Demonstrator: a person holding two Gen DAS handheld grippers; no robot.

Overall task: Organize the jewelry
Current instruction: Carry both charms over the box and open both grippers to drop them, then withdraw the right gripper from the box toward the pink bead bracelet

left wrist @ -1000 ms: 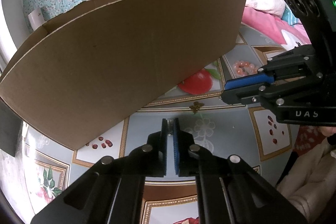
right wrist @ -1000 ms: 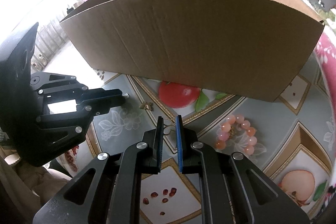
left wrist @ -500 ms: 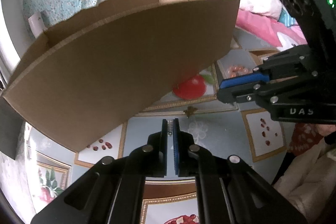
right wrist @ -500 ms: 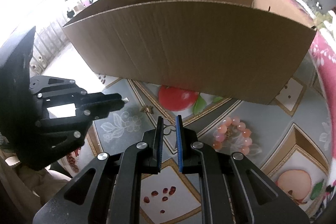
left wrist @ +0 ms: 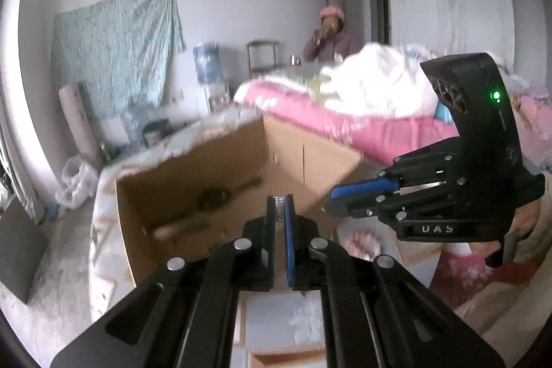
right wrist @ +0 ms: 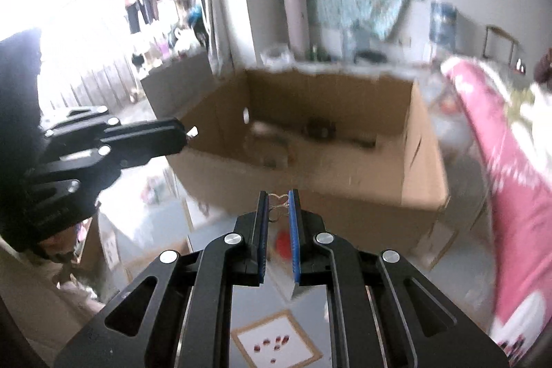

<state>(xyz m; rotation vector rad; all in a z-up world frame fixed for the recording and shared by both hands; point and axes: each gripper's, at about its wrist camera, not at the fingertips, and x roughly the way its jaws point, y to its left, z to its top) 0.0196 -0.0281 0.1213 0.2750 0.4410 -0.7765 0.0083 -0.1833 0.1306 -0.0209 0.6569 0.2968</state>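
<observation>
My left gripper is shut on a small silver metal piece, held above the near wall of an open cardboard box. It also shows in the right wrist view with the piece sticking out of its tip. My right gripper is shut on a thin wire earring, held in front of the cardboard box. It shows at the right of the left wrist view. Several blurred items lie on the box floor.
The box stands on a fruit-patterned tablecloth. A pink bead bracelet lies on it right of the box. A pink bed is at the right. A person stands at the far wall.
Both grippers have risen high and tilted up. The box interior now shows, where before only its outer wall did. Both stay shut on their pieces.
</observation>
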